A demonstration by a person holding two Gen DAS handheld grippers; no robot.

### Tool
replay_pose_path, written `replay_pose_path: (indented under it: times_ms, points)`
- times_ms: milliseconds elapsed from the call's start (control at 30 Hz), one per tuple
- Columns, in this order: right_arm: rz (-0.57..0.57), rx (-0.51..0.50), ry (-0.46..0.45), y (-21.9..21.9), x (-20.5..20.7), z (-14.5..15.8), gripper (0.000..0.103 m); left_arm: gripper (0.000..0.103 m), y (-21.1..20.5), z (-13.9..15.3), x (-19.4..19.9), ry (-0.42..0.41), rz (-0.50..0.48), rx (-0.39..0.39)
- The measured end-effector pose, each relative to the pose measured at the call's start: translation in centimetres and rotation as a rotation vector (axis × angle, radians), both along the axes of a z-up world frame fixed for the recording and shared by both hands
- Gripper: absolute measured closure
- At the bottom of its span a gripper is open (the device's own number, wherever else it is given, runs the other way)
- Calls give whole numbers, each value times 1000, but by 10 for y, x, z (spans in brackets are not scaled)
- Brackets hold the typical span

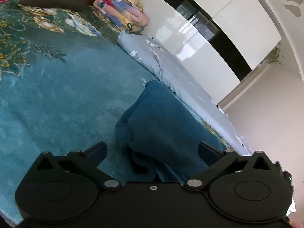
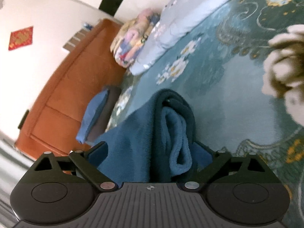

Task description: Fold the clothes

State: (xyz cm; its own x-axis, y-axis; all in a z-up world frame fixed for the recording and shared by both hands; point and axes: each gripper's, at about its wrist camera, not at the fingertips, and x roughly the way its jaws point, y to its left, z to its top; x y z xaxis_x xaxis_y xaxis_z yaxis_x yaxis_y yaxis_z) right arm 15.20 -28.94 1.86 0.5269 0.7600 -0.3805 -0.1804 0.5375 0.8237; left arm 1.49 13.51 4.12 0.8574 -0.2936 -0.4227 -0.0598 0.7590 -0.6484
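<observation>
A dark teal fleece garment [image 1: 161, 114] lies folded in a thick bundle on the teal flowered bed cover [image 1: 57, 104]. My left gripper [image 1: 153, 148] is open wide, and the near end of the bundle lies between its fingers without either pad pressing on it. In the right wrist view the same garment [image 2: 136, 138] shows its lighter inner layers rolled up in the fold. My right gripper [image 2: 152, 148] is also open wide, one finger on each side of the bundle, on the bed cover [image 2: 237, 87].
A pale grey-blue quilt [image 1: 171, 62] runs along the bed's far edge, with a colourful folded blanket [image 1: 121, 11] at its end. A blue and brown pillow [image 2: 95, 114] leans by the orange-brown headboard [image 2: 62, 87]. White wardrobe doors [image 1: 209, 28] stand beyond the bed.
</observation>
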Motion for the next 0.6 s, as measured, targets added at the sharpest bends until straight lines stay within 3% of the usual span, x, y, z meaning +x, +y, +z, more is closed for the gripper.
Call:
replay_pose_path:
  times_ms: [267,433,600]
  points:
    - [-179,38,-1,-27,-36,-9,0,2,5,7,-1,11,-2,27]
    - [-201,15,4,-25,-52,-12,0,2,16,9,8,27,-5,25]
    - [-186,6,29,-13,-48,-17,0,2,27,10,37,79,-78,21]
